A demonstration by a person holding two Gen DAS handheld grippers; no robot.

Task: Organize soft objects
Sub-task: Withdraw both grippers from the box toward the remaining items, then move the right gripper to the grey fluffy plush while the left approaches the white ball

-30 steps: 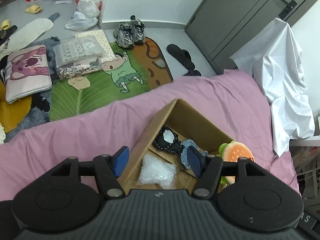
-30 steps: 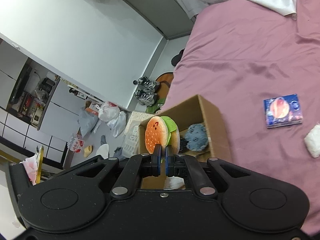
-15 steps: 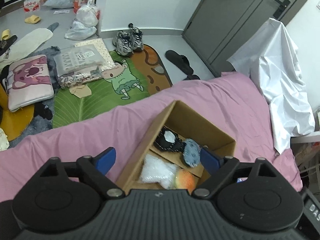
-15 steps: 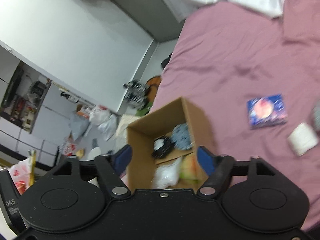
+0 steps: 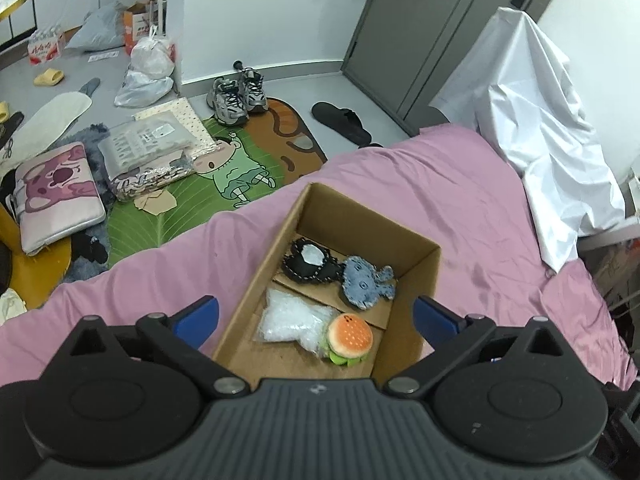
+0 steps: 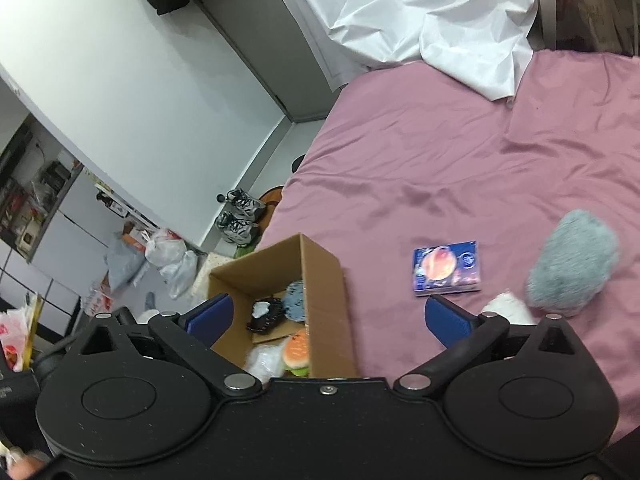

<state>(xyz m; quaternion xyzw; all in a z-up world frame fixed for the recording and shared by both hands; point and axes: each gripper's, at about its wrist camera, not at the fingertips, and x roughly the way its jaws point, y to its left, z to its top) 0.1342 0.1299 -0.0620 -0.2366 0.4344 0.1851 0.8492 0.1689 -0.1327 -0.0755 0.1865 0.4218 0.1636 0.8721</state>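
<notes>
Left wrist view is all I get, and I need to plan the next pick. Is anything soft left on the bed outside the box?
Observer: Yes. The right wrist view shows a fluffy grey-blue plush on the pink bedsheet, well away from the cardboard box.
Operator: Anything else beside it?
Observer: A small white soft item lies right against the plush, partly hidden behind the right hand-held gripper.
Operator: Any non-soft things there?
Observer: A flat dark-blue printed box lies between the cardboard box and the plush.
Operator: Is the right hand-held gripper free?
Observer: Its jaws are opening and nothing is between them.
</notes>
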